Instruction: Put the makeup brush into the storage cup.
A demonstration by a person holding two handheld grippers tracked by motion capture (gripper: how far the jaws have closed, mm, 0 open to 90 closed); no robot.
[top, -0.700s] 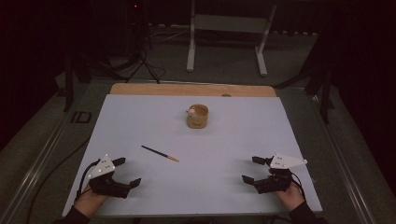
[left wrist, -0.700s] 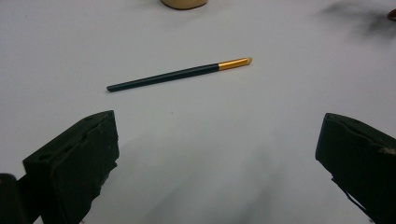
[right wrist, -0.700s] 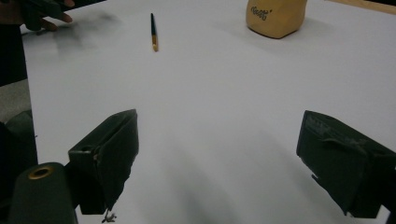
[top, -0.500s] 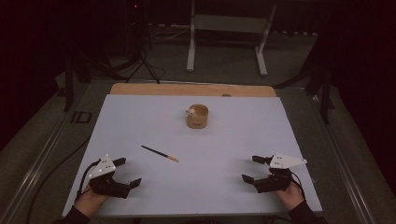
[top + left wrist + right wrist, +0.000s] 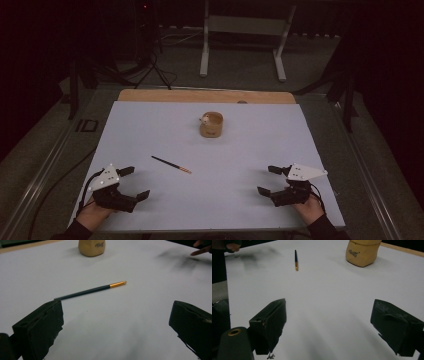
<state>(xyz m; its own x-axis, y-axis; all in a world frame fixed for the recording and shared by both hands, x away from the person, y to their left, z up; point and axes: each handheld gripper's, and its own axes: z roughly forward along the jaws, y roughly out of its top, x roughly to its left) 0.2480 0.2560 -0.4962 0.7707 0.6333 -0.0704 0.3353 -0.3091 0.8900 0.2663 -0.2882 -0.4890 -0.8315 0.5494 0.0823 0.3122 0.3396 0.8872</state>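
At the near edge of the worktop (image 5: 150, 130) both tongs rest low w/ jaws spread, nothing held: left tongs (image 5: 134, 183) and right tongs (image 5: 270, 180) sit well apart at opposite corners, prob. a ready pose before any reach. Mid-sheet, nearer the left, lies a dark pen (image 5: 171, 164) w/ gold tip. Farther back stands a tan cup (image 5: 211, 125). Left gripper view shows lettering on the cup; the high view shows something pale inside it.
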